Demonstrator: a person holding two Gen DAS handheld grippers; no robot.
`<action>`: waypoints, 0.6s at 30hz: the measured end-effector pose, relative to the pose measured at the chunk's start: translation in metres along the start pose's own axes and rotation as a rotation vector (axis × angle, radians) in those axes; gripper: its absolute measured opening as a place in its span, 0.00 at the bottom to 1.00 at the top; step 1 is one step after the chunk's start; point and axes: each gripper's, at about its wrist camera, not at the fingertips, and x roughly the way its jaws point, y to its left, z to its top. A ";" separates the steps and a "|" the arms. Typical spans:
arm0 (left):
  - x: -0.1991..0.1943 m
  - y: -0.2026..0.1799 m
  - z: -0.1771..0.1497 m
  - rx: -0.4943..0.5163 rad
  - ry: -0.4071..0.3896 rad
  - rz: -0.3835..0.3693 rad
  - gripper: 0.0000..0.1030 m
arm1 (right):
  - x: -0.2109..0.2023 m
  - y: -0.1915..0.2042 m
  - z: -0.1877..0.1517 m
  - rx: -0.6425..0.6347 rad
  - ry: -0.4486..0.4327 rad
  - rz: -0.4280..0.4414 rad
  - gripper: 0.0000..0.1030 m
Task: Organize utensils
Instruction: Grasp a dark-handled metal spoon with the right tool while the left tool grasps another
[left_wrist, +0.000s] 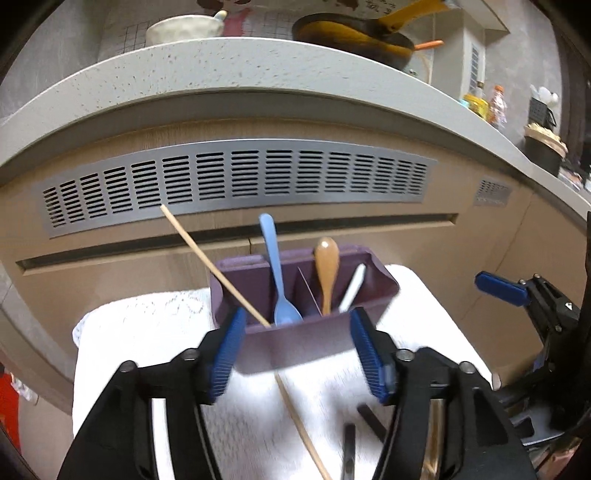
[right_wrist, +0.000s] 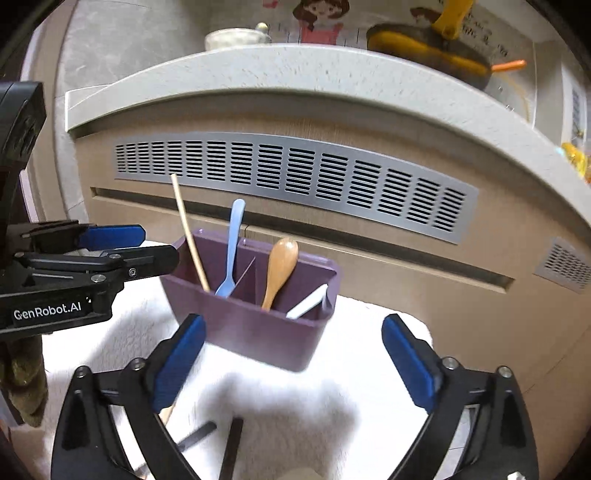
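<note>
A speckled grey kitchen counter (left_wrist: 229, 74) curves across the back, with a slotted metal vent (left_wrist: 236, 181) set into the wooden cabinet front below it. On the counter sit a pale bowl (left_wrist: 184, 27) and a dark pan (left_wrist: 354, 35) with yellow trim.

In front of the cabinet stands a table covered by a white towel (left_wrist: 155, 332). On the towel is a purple utensil holder (right_wrist: 251, 317) with a divider splitting it into 2 compartments. The left compartment holds a light wooden chopstick (right_wrist: 188, 232) leaning left and a blue fork (right_wrist: 232, 243), tines down. The right compartment holds a wooden spoon (right_wrist: 280, 269), bowl end up, and a white utensil (right_wrist: 306, 304) lying low against the right wall.

The left claw (left_wrist: 295, 354) is released, its blue pads spread either side of the holder's near wall without clearly pressing on it. The right claw (right_wrist: 291, 369) is spread wide too, nothing between its pads, hovering over the towel just in front of the holder.

On the towel nearer to me lie 2 dark chopsticks (right_wrist: 231, 446) and another light wooden stick (left_wrist: 303, 428) running out from below the holder; they are blurred.
</note>
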 end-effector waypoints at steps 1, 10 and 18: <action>-0.005 -0.002 -0.005 0.004 0.000 -0.002 0.69 | -0.006 0.002 -0.005 -0.004 -0.005 -0.003 0.98; -0.020 -0.005 -0.080 0.026 0.146 -0.094 0.74 | -0.029 0.008 -0.068 -0.022 0.134 0.030 0.98; -0.011 -0.003 -0.131 -0.022 0.295 -0.150 0.74 | -0.023 0.004 -0.114 0.041 0.257 0.075 0.98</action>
